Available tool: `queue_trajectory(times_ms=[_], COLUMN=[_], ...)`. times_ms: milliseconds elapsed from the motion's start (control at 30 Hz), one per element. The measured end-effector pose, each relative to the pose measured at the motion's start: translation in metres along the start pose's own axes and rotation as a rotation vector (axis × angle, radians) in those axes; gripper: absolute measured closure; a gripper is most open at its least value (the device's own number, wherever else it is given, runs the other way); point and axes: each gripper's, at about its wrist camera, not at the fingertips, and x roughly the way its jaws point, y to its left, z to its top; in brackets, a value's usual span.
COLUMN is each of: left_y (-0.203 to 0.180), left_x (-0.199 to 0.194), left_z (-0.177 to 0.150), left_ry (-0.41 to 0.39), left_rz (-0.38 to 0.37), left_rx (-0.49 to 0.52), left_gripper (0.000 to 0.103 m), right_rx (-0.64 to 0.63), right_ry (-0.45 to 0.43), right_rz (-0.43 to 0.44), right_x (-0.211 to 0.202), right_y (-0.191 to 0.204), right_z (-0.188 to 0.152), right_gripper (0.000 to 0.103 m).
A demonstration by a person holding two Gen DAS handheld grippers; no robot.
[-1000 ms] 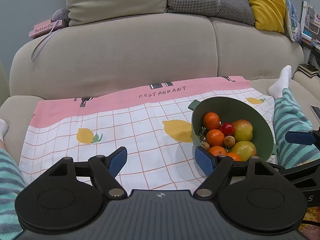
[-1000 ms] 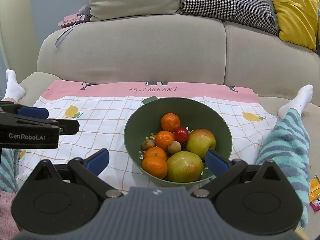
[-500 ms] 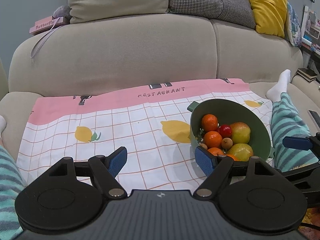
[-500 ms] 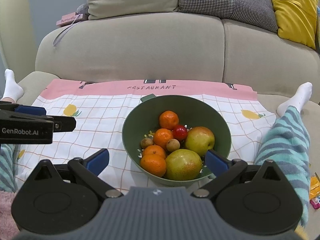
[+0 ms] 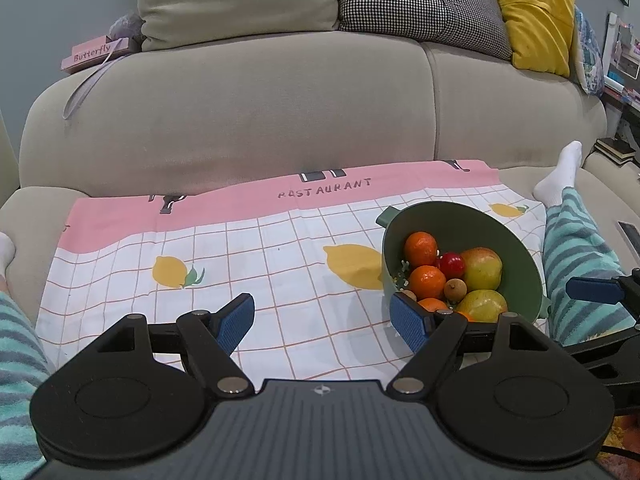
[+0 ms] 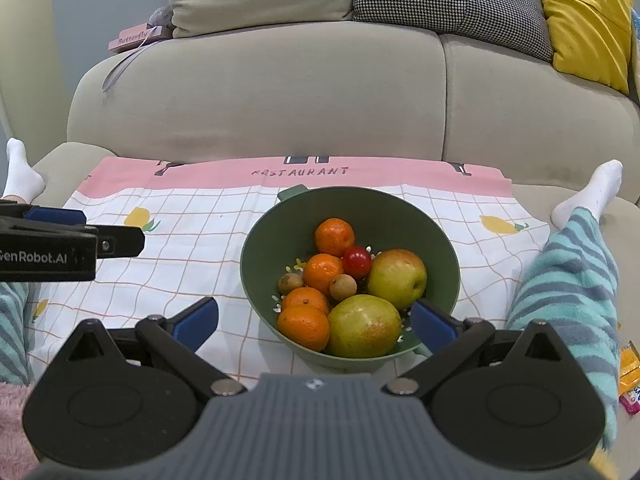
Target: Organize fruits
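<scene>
Right view: right hand-held gripper (image 6: 314, 322) jaws wide, empty, flanking bowl (image 6: 264, 248) near rim; whether touching, can't tell. All fruit visible here: four oranges (image 6: 303, 327), pear (image 6: 363, 331), apple (image 6: 397, 279), red fruit (image 6: 357, 262), two small brown ones. Left view: left hand-held gripper (image 5: 322, 322) wide, empty, over cloth (image 5: 280, 256); its right finger hides bowl's near fruit. Bowl sits on cloth, sofa (image 5: 280, 100) behind.
</scene>
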Motion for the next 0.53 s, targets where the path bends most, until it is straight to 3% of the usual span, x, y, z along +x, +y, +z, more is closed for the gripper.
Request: queue_trajectory(times_ms=[533], left_y=[0.0042], left_x=[-0.0046], left_z=[0.0003], left_ry=[-0.029], left_rz=[0.02], left_rx=[-0.012], left_gripper=[0.013], right_rx=[-0.001], right_ry=[0.004], right_rz=[0.001], right_x=[0.0001], right_y=[0.0002], right_z=[0.0], right_gripper=[0.004])
